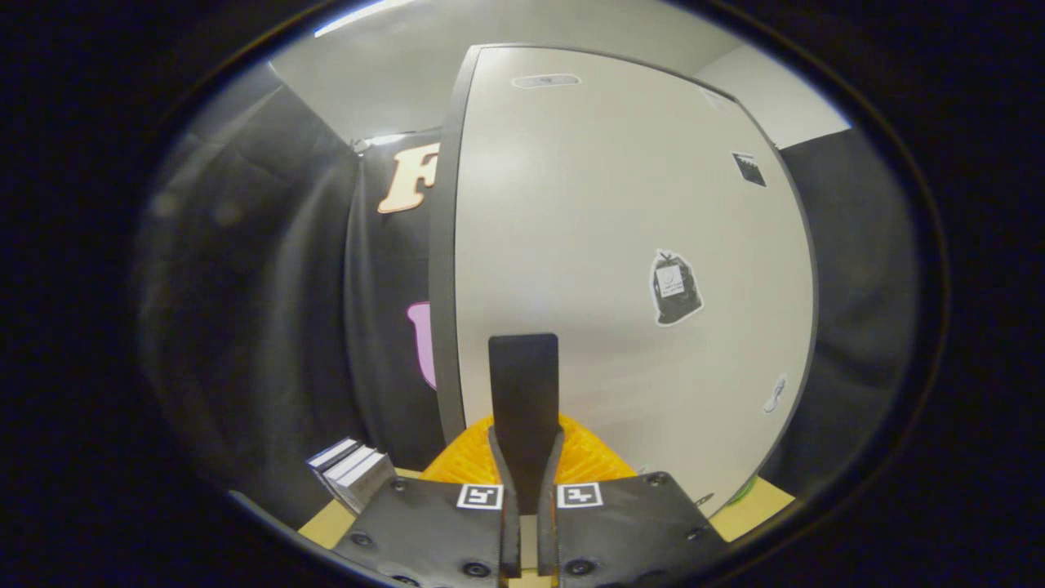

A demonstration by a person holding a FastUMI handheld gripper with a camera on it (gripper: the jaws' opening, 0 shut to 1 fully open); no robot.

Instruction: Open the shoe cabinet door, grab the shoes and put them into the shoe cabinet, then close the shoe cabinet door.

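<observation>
Fingers of my claw (pixel 525 384) pressed together, holding nothing, tips close to the cabinet door (pixel 620 245), which looks shut, likely being pushed home. Orange shoe-like shape (pixel 584 461) sits just behind the fingers, low on the bench (pixel 763 502).

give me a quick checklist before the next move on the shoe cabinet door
1. Shoe cabinet door shut: ok, its pale face lies flat ahead of the fingers, no gap seen.
2. Gripper free: ok, the fingers are together with nothing between them.
3. Handle or edge to pull: cannot tell, only a shallow oval recess near the door's top shows.
4. Shoes located: cannot tell, an orange ribbed thing sits just behind the fingers at the door's foot.
5. Swing path: cannot tell, a striped box stands on the wooden surface beside the door's dark edge.
</observation>
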